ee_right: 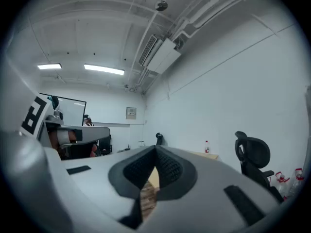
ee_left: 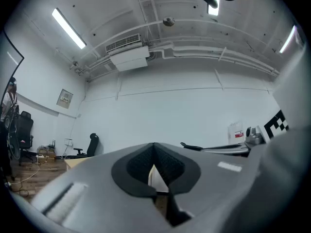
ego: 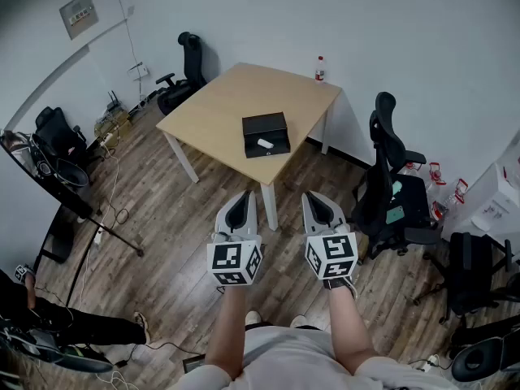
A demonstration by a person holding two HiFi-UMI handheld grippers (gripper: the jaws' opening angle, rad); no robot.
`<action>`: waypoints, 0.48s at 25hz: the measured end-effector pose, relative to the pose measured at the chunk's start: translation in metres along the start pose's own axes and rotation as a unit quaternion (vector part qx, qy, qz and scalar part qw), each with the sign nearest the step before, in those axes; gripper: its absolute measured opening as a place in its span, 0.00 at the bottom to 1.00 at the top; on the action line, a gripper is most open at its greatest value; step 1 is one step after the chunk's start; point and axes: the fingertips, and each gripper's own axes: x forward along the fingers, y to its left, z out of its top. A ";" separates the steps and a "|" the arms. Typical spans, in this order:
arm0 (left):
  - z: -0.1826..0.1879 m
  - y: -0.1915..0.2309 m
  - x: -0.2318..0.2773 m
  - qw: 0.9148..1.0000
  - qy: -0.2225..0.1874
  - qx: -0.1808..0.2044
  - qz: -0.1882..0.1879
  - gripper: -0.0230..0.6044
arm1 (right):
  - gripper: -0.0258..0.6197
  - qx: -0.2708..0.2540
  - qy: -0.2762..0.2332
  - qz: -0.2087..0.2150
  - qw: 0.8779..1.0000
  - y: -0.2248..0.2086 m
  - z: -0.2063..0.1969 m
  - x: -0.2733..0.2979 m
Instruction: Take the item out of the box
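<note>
Both grippers are clenched shut on nothing, left gripper and right gripper, held level and well short of the table. On it, the black box sits open near the near corner, with the white item inside. Looks like we're only at the approach step. Next up: step in and spread one gripper's jaws over the item.

Black box on a pale tan counter, whitish item inside toward 6 o'clock, I think. Left gripper and right gripper: grey, with black-and-white marker squares.
</note>
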 end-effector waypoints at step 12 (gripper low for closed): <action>0.001 -0.040 -0.002 1.000 -0.004 0.000 0.011 0.05 | 0.06 0.012 -0.013 0.030 0.999 -0.016 0.002 -0.031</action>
